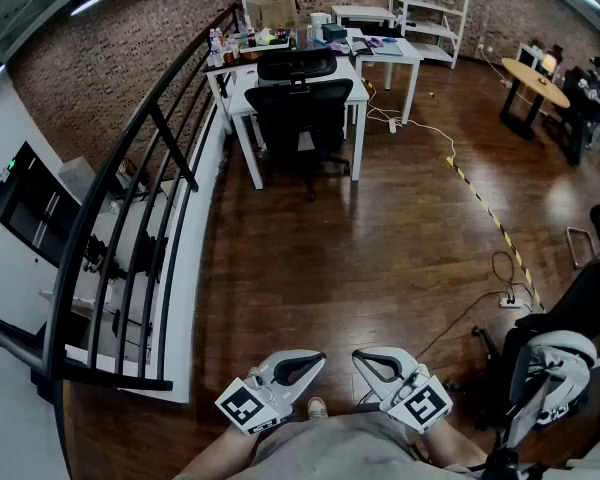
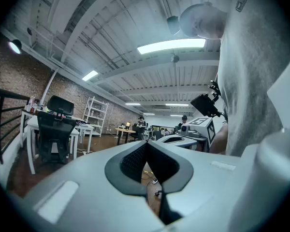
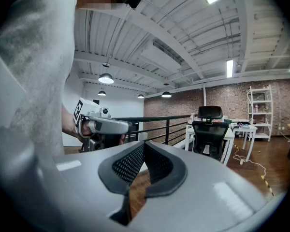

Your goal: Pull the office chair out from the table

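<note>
In the head view, the black office chair [image 1: 300, 108] stands in the upper middle of the frame. Its seat is pushed under the white table [image 1: 358, 86] and its back is turned toward the camera. Its long axis is upright, from the wheels on the wooden floor [image 1: 360, 248] up to the headrest. At the bottom edge, the left gripper [image 1: 318, 362] and the right gripper [image 1: 360, 358] point at each other, well apart from the chair. A black railing [image 1: 130, 198] runs along the left.

In the left gripper view, the claw is pressed together with nothing in it. The chair [image 2: 55, 127] sits at the middle left, tucked against the table.

In the right gripper view, the claw is also pressed together and holds nothing. The chair [image 3: 210, 132] stands upright at the middle right, its back facing the camera, with the railing to its left.
</note>
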Tool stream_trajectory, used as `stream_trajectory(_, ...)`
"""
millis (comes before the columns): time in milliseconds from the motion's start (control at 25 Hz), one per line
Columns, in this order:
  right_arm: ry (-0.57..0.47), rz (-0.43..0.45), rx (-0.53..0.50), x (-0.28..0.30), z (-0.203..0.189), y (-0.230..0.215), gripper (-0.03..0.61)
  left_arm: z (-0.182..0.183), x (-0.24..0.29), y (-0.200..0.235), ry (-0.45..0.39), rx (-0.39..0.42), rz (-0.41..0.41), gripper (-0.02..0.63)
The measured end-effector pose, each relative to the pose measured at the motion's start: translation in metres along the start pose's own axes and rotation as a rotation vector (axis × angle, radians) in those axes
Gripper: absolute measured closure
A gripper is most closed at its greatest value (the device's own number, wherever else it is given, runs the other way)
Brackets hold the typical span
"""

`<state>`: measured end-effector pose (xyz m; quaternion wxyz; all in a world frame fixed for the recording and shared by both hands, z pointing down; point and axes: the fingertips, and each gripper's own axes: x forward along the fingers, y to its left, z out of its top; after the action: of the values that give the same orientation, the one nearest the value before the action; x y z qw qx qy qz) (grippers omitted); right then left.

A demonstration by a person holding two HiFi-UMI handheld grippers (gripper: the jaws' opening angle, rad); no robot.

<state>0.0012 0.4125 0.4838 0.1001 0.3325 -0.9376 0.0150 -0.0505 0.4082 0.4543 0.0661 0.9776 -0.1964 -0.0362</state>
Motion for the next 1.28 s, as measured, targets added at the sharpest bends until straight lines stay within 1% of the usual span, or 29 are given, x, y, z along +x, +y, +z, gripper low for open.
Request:
stream_trajectory(160, 0.001, -0.022, -0.012, 0.015, 0.005, 0.000, 0.574, 0.002, -0.012, 0.019, -0.005, -0.013, 0.019, 0.614)
stream_trajectory(320, -0.004, -0.020, -0.026, 0.026, 0.013, -0.005, 0.574, 0.008, -0.015, 0.032, -0.018, -0.022, 0.025, 0.614)
stream_trajectory(520, -0.026, -0.037, -0.043, 0.047, 0.024, -0.036, 0.574, 0.015, -0.003, 0.061, -0.016, -0.011, 0.032, 0.614)
stream_trajectory(760, -0.042, -0.030, -0.031, 0.086, 0.023, -0.099, 0.574, 0.019, 0.029, 0.122, -0.006, 0.002, 0.077, 0.614)
stream_trajectory(960, -0.067, -0.011, -0.039, 0.118, 0.039, -0.165, 0.574, 0.037, 0.073, 0.176, 0.010, 0.028, 0.105, 0.614)
stream_trajectory(1120, -0.083, 0.007, -0.039, 0.138, 0.049, -0.215, 0.574, 0.050, 0.111, 0.219, -0.001, 0.046, 0.125, 0.614)
stream_trajectory(1280, -0.069, 0.008, -0.044, 0.156, 0.048, -0.262, 0.574, 0.058, 0.140, 0.256, -0.019, 0.066, 0.140, 0.614)
